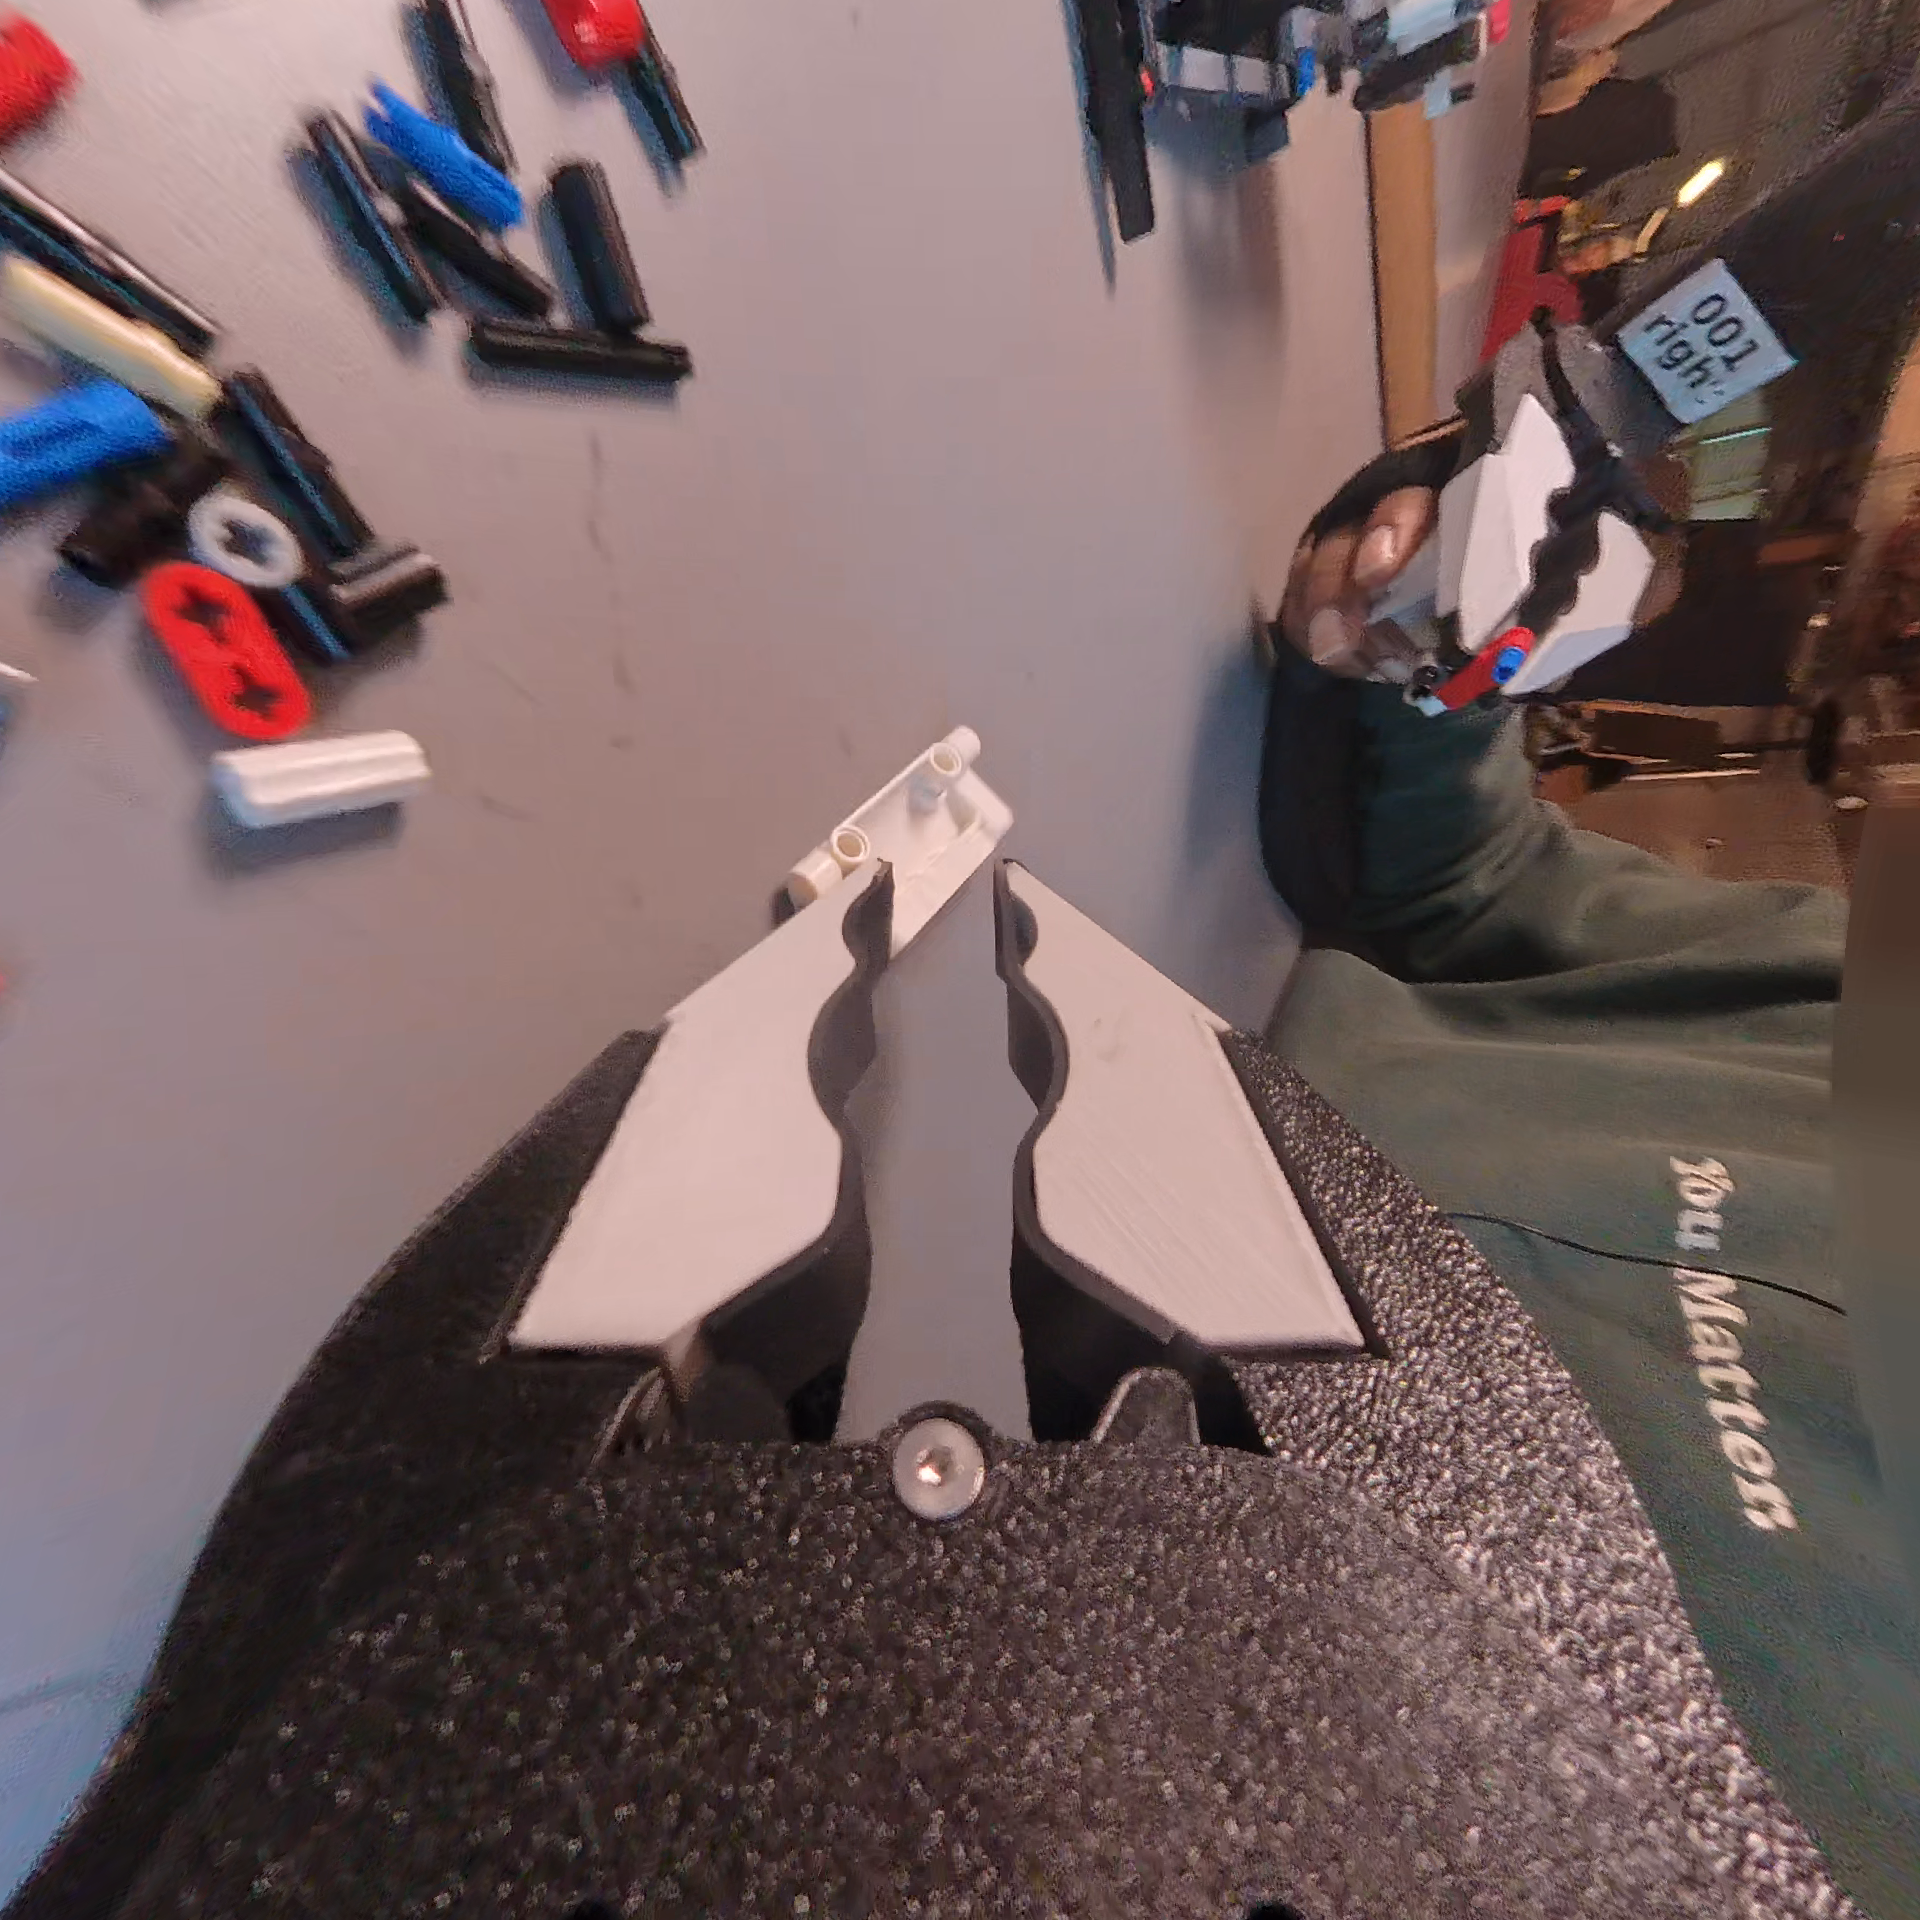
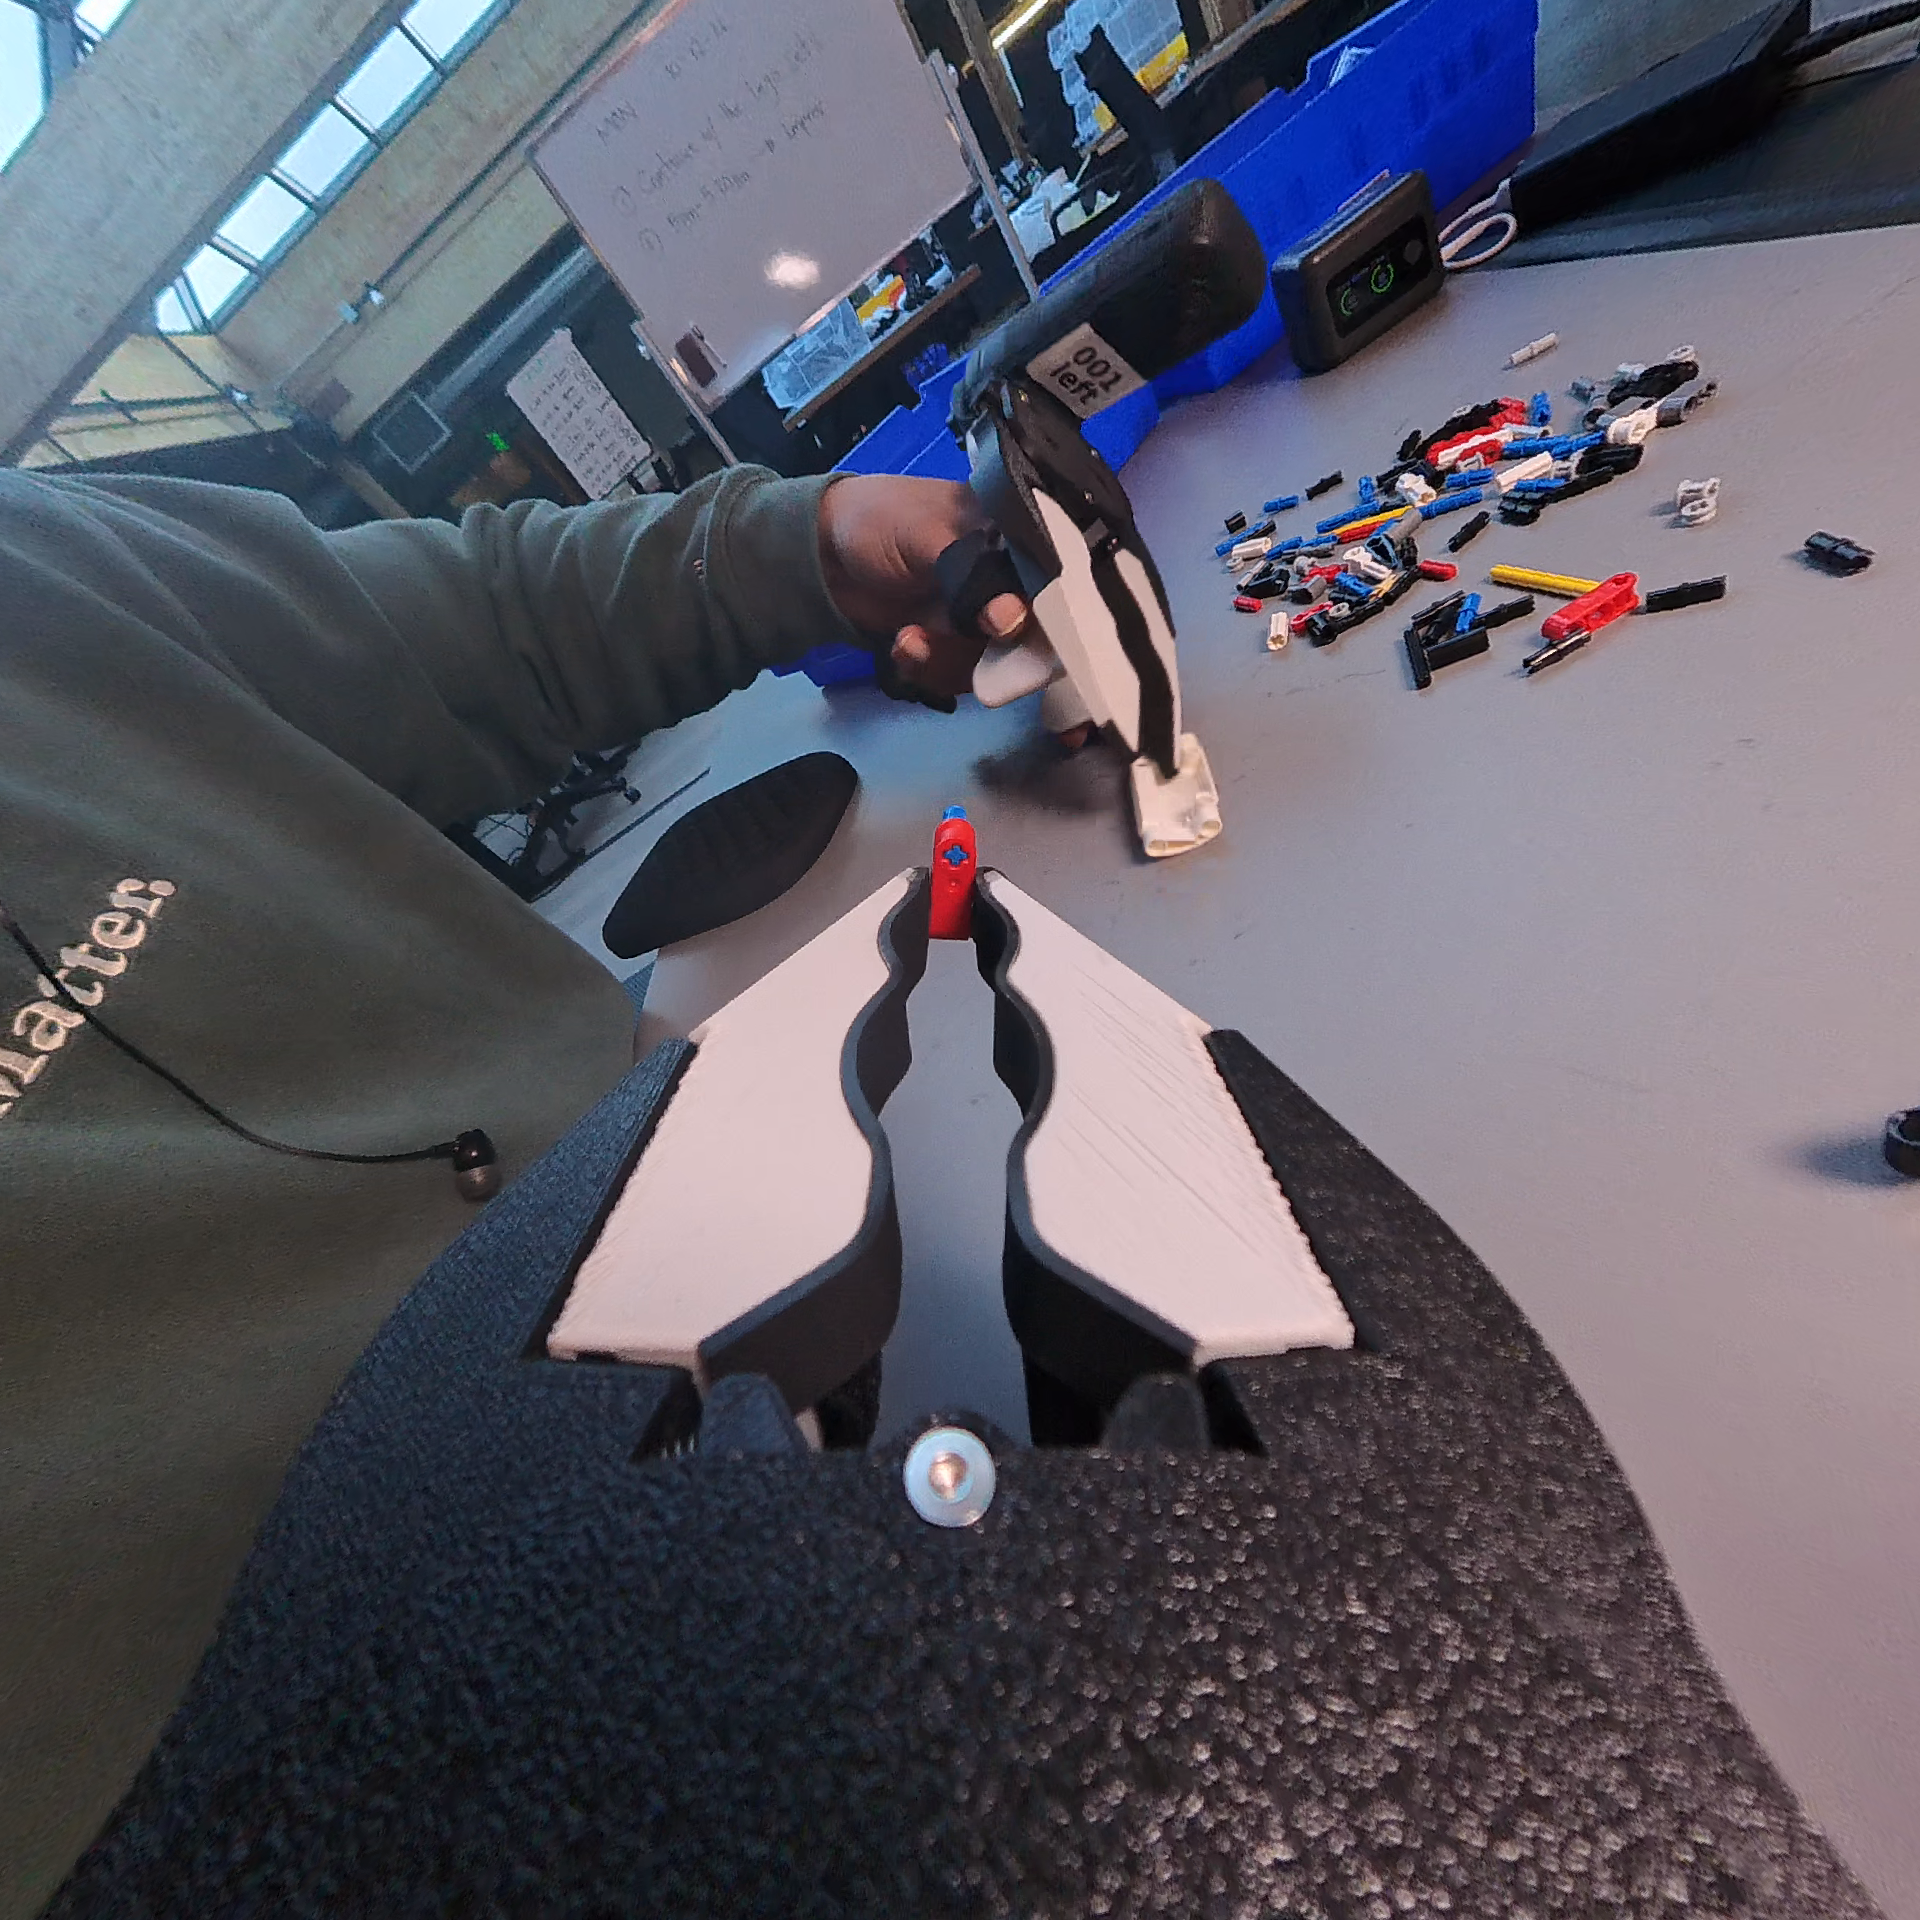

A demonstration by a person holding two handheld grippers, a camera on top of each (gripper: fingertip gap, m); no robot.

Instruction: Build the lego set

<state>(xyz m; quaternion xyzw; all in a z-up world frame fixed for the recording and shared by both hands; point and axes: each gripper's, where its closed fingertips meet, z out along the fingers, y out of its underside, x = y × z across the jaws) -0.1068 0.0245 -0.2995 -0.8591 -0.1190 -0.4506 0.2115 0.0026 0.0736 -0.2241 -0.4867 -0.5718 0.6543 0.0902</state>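
My left gripper [image 1: 943, 878] is shut on a white Lego panel [image 1: 920, 816] with small pin tubes, holding it down at the grey table [image 1: 727, 520]. The right wrist view shows that gripper [image 2: 1164, 764] tilted down onto the white panel [image 2: 1179, 816]. My right gripper [image 2: 953, 883] is shut on a small red Lego piece [image 2: 951, 883] with a blue pin [image 2: 953, 812] on top, held above the table. It also shows in the left wrist view [image 1: 1470, 681], off to the right with the red piece [image 1: 1481, 670].
Several loose black, blue, red and white pieces lie scattered [image 1: 260, 416], also seen as a pile [image 2: 1455, 520]. A partly built model [image 1: 1247, 62] stands at the far edge. A black oval pad [image 2: 727, 852], a black device [image 2: 1361, 270] and blue bins [image 2: 1351, 125] are nearby. My hands' fingertips stand some 15 centimeters from each other.
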